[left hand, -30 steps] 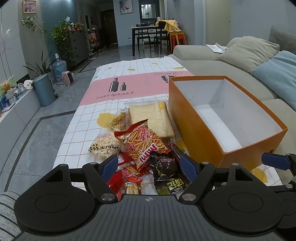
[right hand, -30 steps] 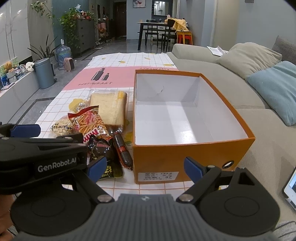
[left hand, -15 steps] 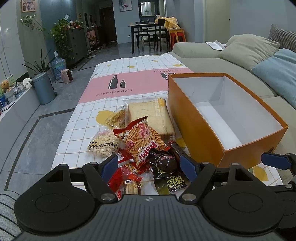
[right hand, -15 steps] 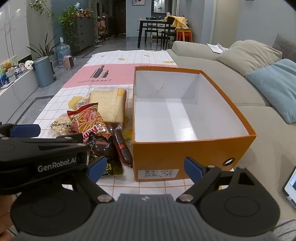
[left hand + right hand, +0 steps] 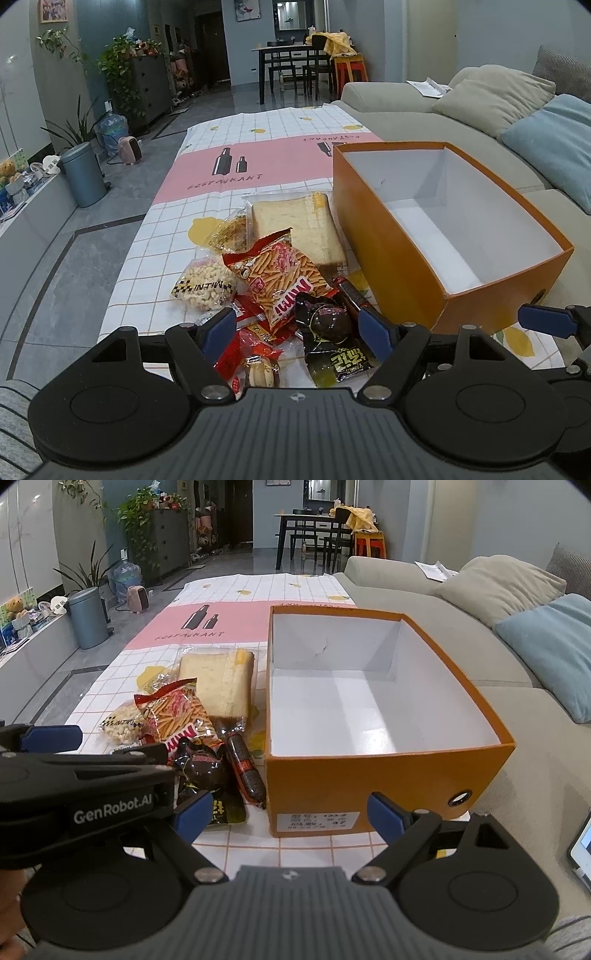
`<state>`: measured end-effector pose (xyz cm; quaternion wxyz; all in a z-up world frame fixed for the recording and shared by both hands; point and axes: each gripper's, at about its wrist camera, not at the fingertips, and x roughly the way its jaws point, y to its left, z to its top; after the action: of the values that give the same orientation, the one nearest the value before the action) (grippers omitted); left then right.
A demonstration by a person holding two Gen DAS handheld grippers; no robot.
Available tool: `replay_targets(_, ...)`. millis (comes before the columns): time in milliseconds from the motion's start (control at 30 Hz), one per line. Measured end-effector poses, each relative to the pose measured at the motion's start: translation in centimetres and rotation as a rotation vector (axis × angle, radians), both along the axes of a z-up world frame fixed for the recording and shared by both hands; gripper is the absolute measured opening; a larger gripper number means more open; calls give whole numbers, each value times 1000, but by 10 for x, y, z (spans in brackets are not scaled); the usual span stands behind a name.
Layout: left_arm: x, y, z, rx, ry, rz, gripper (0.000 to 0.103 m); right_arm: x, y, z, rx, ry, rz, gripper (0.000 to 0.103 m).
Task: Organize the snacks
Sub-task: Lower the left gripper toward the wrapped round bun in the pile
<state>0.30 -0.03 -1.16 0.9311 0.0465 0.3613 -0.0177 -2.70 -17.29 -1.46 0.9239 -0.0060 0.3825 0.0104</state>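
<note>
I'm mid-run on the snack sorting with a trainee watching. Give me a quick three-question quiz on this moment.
1. True or false: the orange box already holds snacks.
2. Which snack lies closest to the box's left wall? A) the bag of white puffs B) the dark sausage stick C) the red stick-snack bag
3. What state are the left gripper and right gripper in?

Key
1. False: only its bare white inside shows.
2. B.
3. Both open, gripping nothing; the left gripper hangs over the snack pile, the right one in front of the box.
</note>
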Motion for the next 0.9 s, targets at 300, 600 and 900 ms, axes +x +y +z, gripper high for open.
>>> replay_targets(300, -2, -1, 2, 6, -46, -39, 88, 1, -4, -6, 30, 28, -10, 88)
replay_targets(600, 20, 20, -4, 9, -23, -6, 88, 1, -5, -17, 31, 66, 0, 88)
replay_targets(900, 44, 40, -25, -25, 104, -190, 88, 7, 12, -32, 34, 127, 77, 88)
